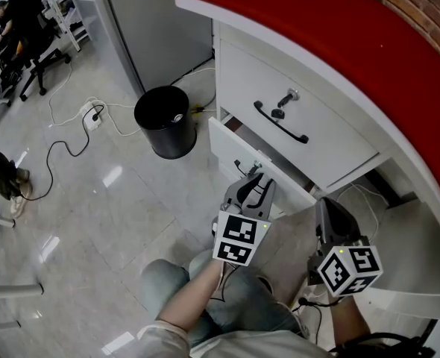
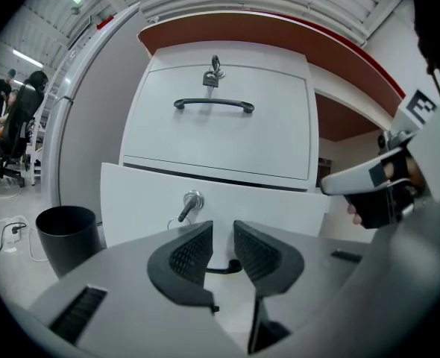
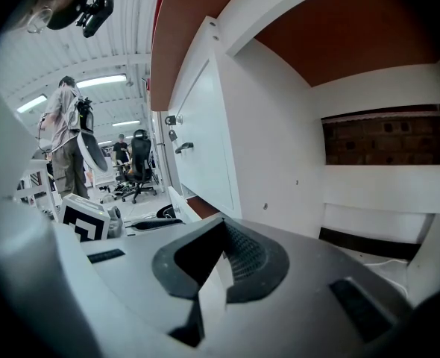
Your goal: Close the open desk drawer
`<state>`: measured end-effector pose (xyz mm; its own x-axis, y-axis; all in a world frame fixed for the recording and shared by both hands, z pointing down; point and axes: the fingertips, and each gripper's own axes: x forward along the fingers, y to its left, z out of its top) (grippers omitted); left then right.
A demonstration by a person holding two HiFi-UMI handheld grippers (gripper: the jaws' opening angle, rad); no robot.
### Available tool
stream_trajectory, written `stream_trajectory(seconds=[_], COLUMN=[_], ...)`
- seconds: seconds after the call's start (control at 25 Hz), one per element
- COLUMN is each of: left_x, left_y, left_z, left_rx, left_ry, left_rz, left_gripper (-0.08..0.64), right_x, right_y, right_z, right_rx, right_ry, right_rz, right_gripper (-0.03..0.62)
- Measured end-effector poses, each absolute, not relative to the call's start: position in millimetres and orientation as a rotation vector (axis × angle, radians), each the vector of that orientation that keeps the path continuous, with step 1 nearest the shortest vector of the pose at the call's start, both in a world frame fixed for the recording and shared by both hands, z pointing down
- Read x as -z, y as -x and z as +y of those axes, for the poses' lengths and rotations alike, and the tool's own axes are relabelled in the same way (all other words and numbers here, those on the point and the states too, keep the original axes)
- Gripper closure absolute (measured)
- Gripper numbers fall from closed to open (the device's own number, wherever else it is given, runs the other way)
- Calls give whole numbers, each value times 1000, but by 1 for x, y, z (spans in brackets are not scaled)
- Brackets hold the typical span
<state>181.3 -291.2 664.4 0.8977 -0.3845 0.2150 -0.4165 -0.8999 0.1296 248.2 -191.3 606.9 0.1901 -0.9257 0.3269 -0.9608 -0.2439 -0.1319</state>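
The black bin [image 1: 165,120] stands on the floor well to the left of the open drawer [image 1: 231,146], clear of anything I need to do. The drawer is the lower of two in the front of the table [image 1: 317,21]. It is pulled out partway, and a dark gap shows between its front and the closed upper drawer [image 1: 321,125].

My left tongs [image 1: 253,189] sit right at the open drawer's front, pointed squarely at it. In the left gripper view the jaws stand a little apart and clamp nothing. The drawer's dark handle [image 2: 224,267] shows through the gap between them, low on the panel, with the key [image 2: 190,202] in its lock just above. I cannot tell whether the jaw tips touch the front yet.

My right tongs [image 1: 330,209] hang to the right of the open drawer, beside the leg space under the table. Their tips are together and hold nothing, and they look along the drawer's side, not at it.

I judge this to be the approach step, since the drawer is not yet pushed in. The next move calls for a straight, level push with the left tongs on the panel or handle. It should stay off the key and keep square so the drawer doesn't bind on its runners.
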Motion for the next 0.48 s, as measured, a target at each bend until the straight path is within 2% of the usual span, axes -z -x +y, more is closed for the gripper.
stream_trajectory(seconds=[0.48], left_x=[-663], left_y=[-190], left_z=[-295], left_rx=[-298], left_ry=[-2926], left_rz=[-594], left_gripper=[477], right_x=[-610], right_y=[-249], right_z=[-192], right_rx=[-526], right_ry=[-2337], right_rz=[-1860], right_gripper=[594])
